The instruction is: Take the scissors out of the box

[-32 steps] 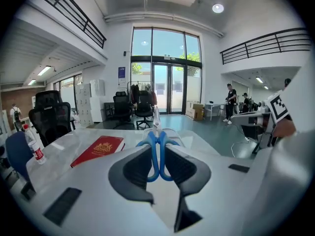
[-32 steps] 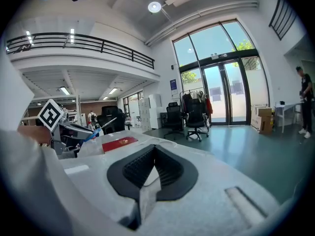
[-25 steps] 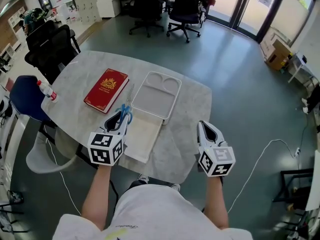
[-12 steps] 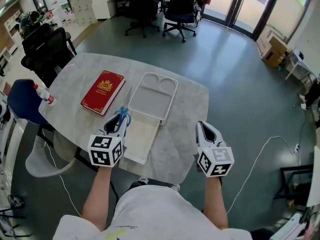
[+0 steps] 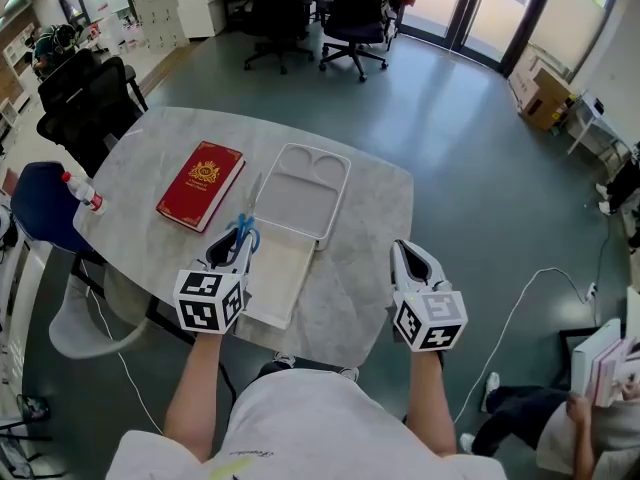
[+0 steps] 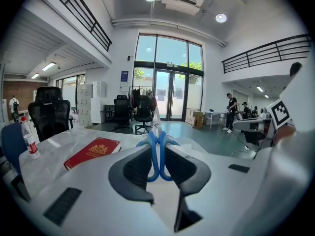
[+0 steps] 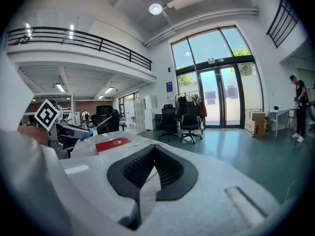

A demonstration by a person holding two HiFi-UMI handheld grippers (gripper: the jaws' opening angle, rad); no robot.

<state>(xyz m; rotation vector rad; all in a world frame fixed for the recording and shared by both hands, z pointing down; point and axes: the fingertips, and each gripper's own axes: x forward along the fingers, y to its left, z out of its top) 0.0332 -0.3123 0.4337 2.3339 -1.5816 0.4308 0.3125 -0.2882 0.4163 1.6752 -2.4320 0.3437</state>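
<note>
Blue-handled scissors point(image 5: 247, 230) are clamped by their handles in my left gripper point(image 5: 232, 246), blades pointing up and away from me. They hang just left of the open white box point(image 5: 276, 280), whose hinged lid point(image 5: 312, 182) lies flat beyond it. In the left gripper view the blue handle loops point(image 6: 154, 154) sit pressed between the dark pads point(image 6: 135, 168). My right gripper point(image 5: 405, 255) hovers at the table's near right edge. Its jaws are shut with nothing between them, as the right gripper view shows point(image 7: 154, 151).
A red book point(image 5: 200, 185) lies on the marble table point(image 5: 375, 228) left of the box. A plastic bottle point(image 5: 82, 190) stands at the table's far left edge. Office chairs point(image 5: 85, 103) ring the table. A seated person point(image 5: 590, 408) reads at the lower right.
Both grippers have kept their places, and the scissors stay in the left one. The head view has drifted slightly, bringing a seated person into the lower right corner.
</note>
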